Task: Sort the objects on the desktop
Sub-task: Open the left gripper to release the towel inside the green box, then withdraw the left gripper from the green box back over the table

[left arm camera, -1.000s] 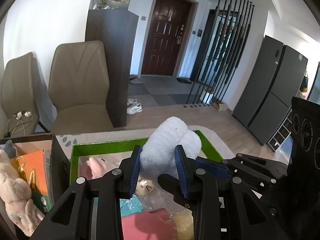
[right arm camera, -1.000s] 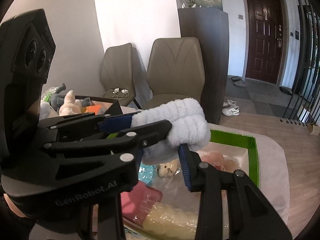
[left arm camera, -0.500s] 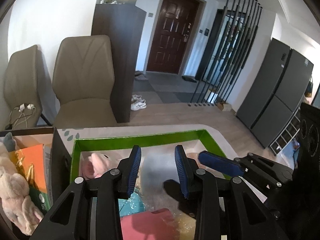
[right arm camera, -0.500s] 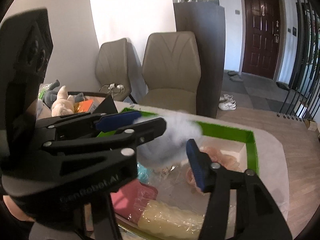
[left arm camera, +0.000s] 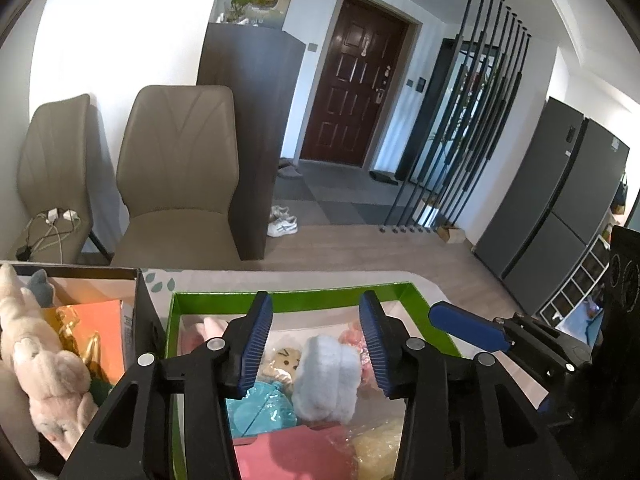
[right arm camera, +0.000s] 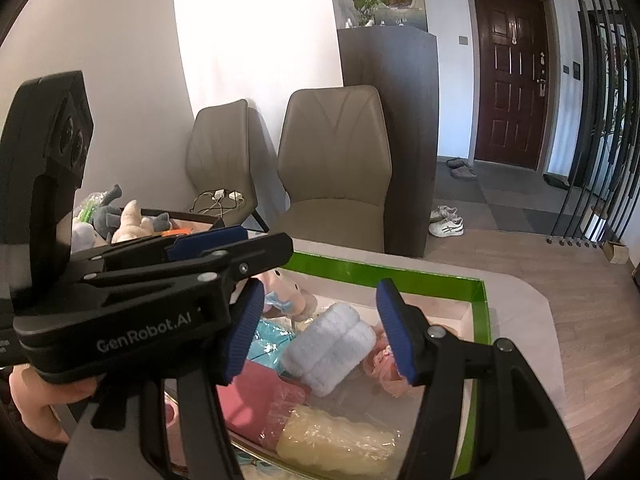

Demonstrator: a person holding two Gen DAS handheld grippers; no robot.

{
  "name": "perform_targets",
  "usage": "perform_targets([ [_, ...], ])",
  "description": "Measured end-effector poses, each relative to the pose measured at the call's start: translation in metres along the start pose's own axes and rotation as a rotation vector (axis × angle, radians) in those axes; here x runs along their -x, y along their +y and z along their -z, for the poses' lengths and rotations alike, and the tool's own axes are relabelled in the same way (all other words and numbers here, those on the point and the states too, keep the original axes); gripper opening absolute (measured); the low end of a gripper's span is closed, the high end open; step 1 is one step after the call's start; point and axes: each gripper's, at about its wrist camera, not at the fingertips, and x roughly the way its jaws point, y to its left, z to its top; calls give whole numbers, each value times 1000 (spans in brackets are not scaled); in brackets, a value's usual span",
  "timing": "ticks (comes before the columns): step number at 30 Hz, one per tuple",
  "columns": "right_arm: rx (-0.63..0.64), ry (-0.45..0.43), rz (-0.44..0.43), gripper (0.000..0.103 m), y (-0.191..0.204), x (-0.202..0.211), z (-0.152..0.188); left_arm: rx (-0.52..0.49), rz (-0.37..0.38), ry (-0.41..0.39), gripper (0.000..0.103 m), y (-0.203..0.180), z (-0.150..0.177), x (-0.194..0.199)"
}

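The white towel [right arm camera: 330, 350] lies in the green box [right arm camera: 478, 308] among the toys. Both jaw pairs have just been opening; the left gripper [left arm camera: 316, 344] and right gripper [right arm camera: 320, 328] stand apart with nothing between them. Better lift both straight up, so no pad catches the fluffy cloth.

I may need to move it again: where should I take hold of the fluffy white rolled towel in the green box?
Grip the white rolled towel across its narrow width, mid-length, coming from above. It lies loose on top of the other items in the green box, with the blue packet on one long side and the pink doll on the other. Its soft pile should compress between the pads.
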Motion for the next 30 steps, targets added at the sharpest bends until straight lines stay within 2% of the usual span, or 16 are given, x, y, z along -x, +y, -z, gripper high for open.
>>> perform_targets([
  [3, 0, -10, 4, 59, -1, 6, -1, -3, -1, -12, 47, 1, -2, 6],
  [5, 0, -15, 4, 61, -2, 10, -2, -5, -3, -21, 54, 1, -3, 10],
  [8, -3, -32, 8, 74, -1, 17, -4, -4, -9, -42, 62, 1, -5, 17],
  [12, -6, -54, 17, 79, -2, 27, -5, 18, -16, -51, 75, 4, -7, 23],
  [14, -11, -64, 31, 88, -2, 31, -6, 25, -25, -57, 84, 5, -8, 27],
  [17, -10, -83, 52, 94, -1, 39, -8, 15, -58, -72, 93, 3, -7, 34],
  [23, 5, -104, 106, 100, 4, 50, -7, -4, -87, -96, 94, -4, -4, 45],
  [30, 10, -128, 129, 101, 9, 66, -4, 9, -71, -131, 94, -10, 1, 59],
])
